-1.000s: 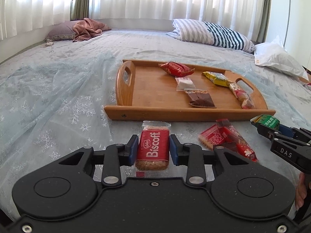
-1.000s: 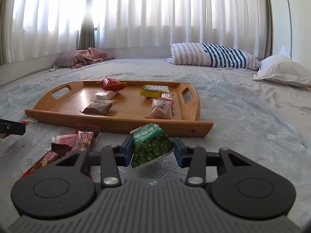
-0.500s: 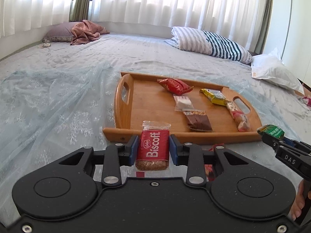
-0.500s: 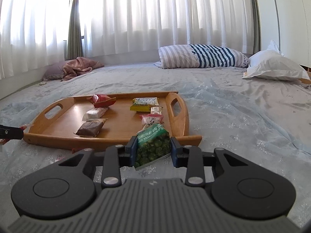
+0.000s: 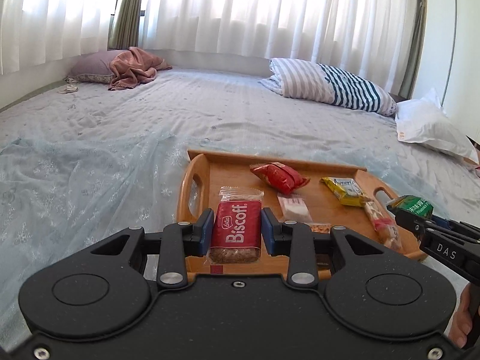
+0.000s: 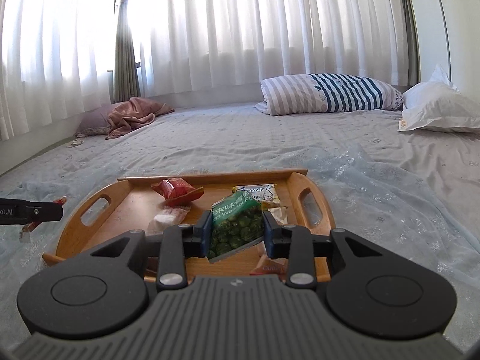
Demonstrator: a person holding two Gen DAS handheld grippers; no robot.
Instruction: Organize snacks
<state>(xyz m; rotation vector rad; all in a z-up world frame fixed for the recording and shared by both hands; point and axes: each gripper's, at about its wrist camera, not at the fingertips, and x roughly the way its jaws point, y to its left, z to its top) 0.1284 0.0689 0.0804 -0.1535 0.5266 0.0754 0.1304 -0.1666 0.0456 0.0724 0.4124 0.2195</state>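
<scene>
Left wrist view: left gripper (image 5: 237,229), matte black body with blue pads, is clamped on a red Biscoff biscuit pack (image 5: 235,231), flat rectangle in clear crinkly film, brown biscuit edge showing at the bottom. Pack is held above the near left part of the wooden tray (image 5: 192,198), a smooth oval-ended bamboo tray with cut-out handles that sits on the pale blue bedspread (image 5: 90,156), which is quilted with a sheer snowflake-print layer rumpled over it. On the tray: puffy red snack bag (image 5: 279,177), small white-pink wrapped sweet (image 5: 294,208), yellow foil packet (image 5: 345,190), and a long thin red-white stick pack (image 5: 382,225) near the right handle. The gripper body blocks the tray's near edge.

Right gripper (image 6: 237,234), grey ribbed body with blue pads, pinches a green wasabi pea bag (image 6: 235,225), glossy film with a clear window showing the round peas, tilted, over the tray's middle-right. It covers part of the yellow packet behind. In the left view this gripper comes in from the right edge, with fingers of a hand (image 5: 462,321) on its handle.

Around: striped pillow (image 5: 327,87), white pillow (image 5: 432,126), mauve pillow with a crumpled pink blanket (image 5: 135,66), white pleated curtains (image 6: 270,30). One red wrapper (image 6: 30,226) lies on the bedspread left of the tray, partly behind the left gripper's tip.
</scene>
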